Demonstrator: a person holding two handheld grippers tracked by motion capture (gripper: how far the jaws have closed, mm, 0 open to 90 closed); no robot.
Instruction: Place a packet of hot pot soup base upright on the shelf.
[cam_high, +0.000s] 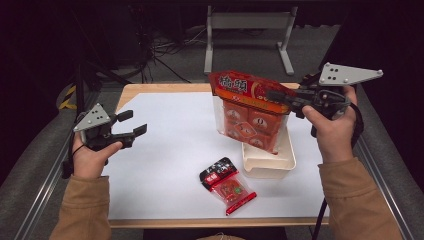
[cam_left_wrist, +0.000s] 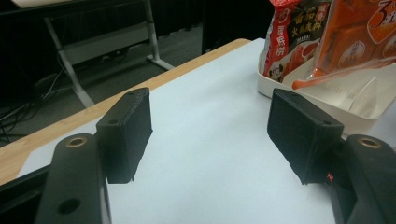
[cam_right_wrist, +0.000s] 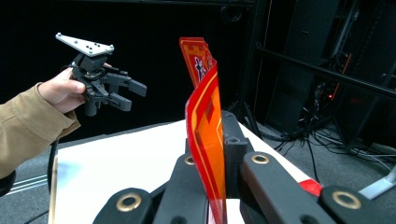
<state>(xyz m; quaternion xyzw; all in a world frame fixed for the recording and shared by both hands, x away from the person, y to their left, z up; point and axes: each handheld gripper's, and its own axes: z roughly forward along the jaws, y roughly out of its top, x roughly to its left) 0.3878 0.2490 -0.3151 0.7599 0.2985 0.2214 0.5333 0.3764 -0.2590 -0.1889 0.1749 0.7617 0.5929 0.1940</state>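
The right gripper (cam_high: 280, 97) is clamped on the top edge of a large red snack bag (cam_high: 252, 112), holding it upright with its lower end in the white tray (cam_high: 267, 165) at the right of the bench (cam_high: 165, 150). The left gripper (cam_high: 131, 123) hangs apart over the bench's left side, jaws wide, nothing between them. A small red packet (cam_high: 227, 184) lies on the bench just in front of the tray.

Risk, as judged: the grip takes only a thin strip of film; the bag could slip free, or swing and tip the light tray.

The bag's bottom sits hidden inside the tray. The bag's print is too blurred to read.
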